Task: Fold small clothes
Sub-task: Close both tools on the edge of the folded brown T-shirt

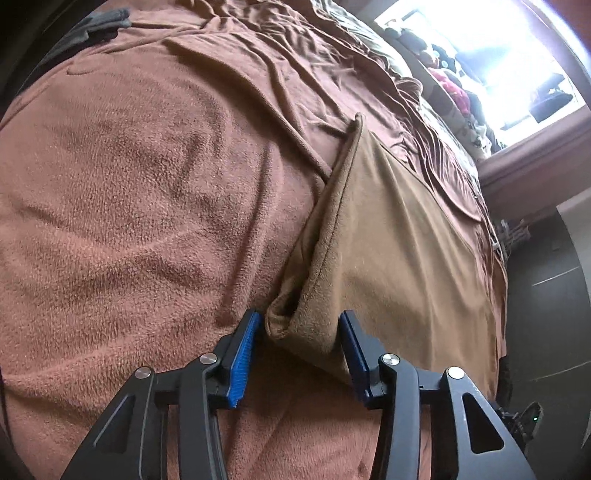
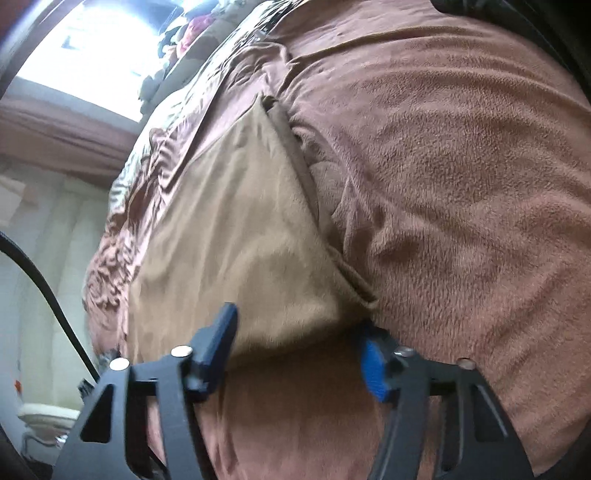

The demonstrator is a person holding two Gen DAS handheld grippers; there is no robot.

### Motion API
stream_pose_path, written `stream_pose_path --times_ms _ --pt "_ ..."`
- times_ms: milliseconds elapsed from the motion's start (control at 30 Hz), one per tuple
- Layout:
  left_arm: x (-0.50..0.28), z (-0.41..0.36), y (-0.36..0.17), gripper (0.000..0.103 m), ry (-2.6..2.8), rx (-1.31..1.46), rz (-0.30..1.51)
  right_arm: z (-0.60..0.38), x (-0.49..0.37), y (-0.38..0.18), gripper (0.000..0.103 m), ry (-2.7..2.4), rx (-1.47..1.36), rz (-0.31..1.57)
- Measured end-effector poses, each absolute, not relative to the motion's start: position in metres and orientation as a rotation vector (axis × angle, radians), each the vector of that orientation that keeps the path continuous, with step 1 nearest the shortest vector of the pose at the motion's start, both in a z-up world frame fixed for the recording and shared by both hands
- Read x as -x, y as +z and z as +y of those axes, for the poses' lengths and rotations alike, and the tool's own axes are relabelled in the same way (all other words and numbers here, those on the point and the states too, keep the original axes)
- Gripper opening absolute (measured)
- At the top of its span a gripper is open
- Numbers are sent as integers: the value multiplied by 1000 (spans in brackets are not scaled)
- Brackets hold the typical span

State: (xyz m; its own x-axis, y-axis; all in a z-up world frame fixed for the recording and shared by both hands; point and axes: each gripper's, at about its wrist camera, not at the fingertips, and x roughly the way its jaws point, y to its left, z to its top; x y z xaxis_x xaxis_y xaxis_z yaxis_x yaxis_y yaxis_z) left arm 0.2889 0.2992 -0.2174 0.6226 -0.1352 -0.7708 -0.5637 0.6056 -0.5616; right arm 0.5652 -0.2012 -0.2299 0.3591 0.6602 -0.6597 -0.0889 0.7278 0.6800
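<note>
A small tan fleece cloth [image 1: 388,229] lies flat, folded over, on a reddish-brown blanket [image 1: 129,184] that covers a bed. My left gripper [image 1: 300,325] is down at the cloth's near left corner. That doubled corner sits between the blue pads [image 1: 245,354], which stand apart on either side without squeezing it. In the right wrist view the same cloth [image 2: 229,221] lies on the blanket [image 2: 461,184]. My right gripper [image 2: 299,332] straddles its near right corner, jaws apart and the cloth edge between them, slightly blurred.
A bright window [image 1: 498,55] with cluttered items on its sill runs along the bed's far side. A dark garment [image 1: 103,26] lies at the blanket's far left. Dark floor [image 1: 546,295] lies past the bed's right edge. A black cable [image 2: 37,273] hangs at the left.
</note>
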Motion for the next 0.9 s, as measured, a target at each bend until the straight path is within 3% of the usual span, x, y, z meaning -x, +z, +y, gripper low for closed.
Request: stream_pose_path --times_ms 167,267,333,433,900 --pt "-283 297 -218 47 287 906 882 -208 -564 -241 22 508 -659 1093" --pt "-289 299 -220 32 314 889 881 -214 -559 -243 9 498 -675 1075" --pt "-292 302 -223 17 332 878 874 -217 -555 -240 6 498 -676 1053" --pt "-290 305 -223 9 339 884 852 -220 -548 -237 4 498 -659 1032" --pt "-269 303 -172 6 298 856 761 -216 -516 -207 1 500 -556 994"
